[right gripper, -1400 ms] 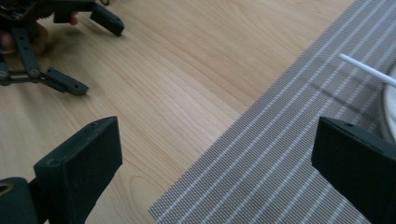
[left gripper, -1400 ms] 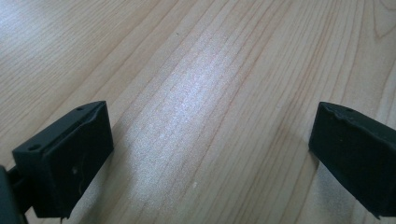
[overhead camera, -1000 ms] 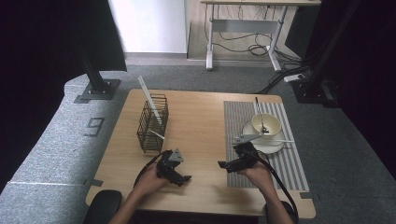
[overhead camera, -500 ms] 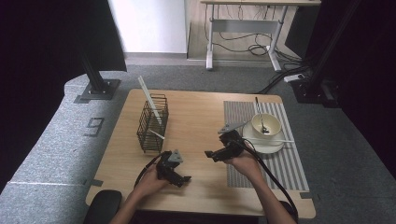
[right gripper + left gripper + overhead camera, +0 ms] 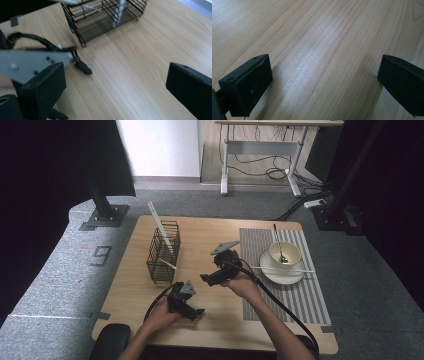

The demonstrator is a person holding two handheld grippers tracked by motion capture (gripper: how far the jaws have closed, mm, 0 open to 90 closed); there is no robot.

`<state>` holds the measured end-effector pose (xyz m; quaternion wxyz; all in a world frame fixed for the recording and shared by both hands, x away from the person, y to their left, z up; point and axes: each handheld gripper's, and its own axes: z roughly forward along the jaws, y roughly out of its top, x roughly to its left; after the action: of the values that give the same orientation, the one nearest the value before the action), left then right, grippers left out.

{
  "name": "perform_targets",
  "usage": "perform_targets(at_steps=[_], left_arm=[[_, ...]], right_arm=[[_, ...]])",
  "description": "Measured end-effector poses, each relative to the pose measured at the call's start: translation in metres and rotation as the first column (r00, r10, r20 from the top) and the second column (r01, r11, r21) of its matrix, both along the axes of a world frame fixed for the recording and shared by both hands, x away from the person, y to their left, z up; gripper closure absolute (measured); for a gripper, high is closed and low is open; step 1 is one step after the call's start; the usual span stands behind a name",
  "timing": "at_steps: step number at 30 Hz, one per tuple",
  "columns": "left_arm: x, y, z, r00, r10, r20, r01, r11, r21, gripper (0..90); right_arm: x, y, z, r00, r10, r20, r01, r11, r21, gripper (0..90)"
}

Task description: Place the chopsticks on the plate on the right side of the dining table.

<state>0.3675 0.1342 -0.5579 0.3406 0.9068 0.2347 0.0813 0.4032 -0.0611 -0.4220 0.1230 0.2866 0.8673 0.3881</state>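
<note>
A: What is worrying you on the light wooden tabletop (image 5: 210, 232)?

B: Mostly the tall black wire basket (image 5: 161, 257), which is standing at the left of the frame, well apart from the grey striped placemat (image 5: 310, 300) on the right. It is looking light and narrow, so a sideways knock is likely to tip it.

A: And the right hand-held gripper (image 5: 206, 279)?

B: It is hovering above the middle of the frame and pointing left at the basket. Its jaws have just been opening; they are standing wide apart with nothing between them. Coming in too low, it is risking a jaw snagging on the wire.

A: The left hand-held gripper (image 5: 196, 312)?

B: It is lying on the wood in the lower middle, its jaws spread over bare tabletop and gripping nothing. It is sitting just beside the right one's path, so its trailing cable could be getting in the way.

A: Anything smaller?

B: The long thin white stick (image 5: 159, 222) is leaning out of the basket's upper left corner. A brush against it could be levering the basket over or flicking the stick out. The white plate (image 5: 280, 272) and cream bowl (image 5: 292, 255) are sitting far enough right to be safe.
</note>
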Motion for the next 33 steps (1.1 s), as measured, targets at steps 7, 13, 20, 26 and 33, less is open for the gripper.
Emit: perform_targets(at_steps=[7, 13, 20, 26, 33], left_arm=[[0.0, 0.0, 0.0, 1.0, 0.001, 0.003, -0.001, 1.0, 0.0, 0.0], [0.0, 0.0, 0.0, 1.0, 0.003, 0.002, -0.003, 1.0, 0.0, 0.0], [0.0, 0.0, 0.0, 1.0, 0.002, 0.0, -0.002, 1.0, -0.005, 0.0], [0.0, 0.0, 0.0, 1.0, -0.001, 0.003, 0.001, 1.0, 0.002, 0.0], [0.0, 0.0, 0.0, 1.0, -0.001, 0.002, 0.001, 1.0, 0.003, 0.0]], right_arm=[[0.01, 0.031, 0.004, 0.9991, 0.043, 0.004, -0.043, 0.9989, -0.019, 1.2], [0.013, 0.053, 0.004, 0.9966, 0.083, 0.002, -0.083, 0.9965, 0.013, 1.4], [0.015, 0.074, 0.006, 0.994, 0.109, -0.004, -0.109, 0.9936, 0.031, 4.2], [0.016, 0.089, 0.003, 0.9935, 0.114, 0.007, -0.114, 0.9932, 0.027, 10.6], [0.02, 0.095, 0.001, 0.997, 0.062, 0.045, -0.063, 0.9978, 0.02, 17.7]])
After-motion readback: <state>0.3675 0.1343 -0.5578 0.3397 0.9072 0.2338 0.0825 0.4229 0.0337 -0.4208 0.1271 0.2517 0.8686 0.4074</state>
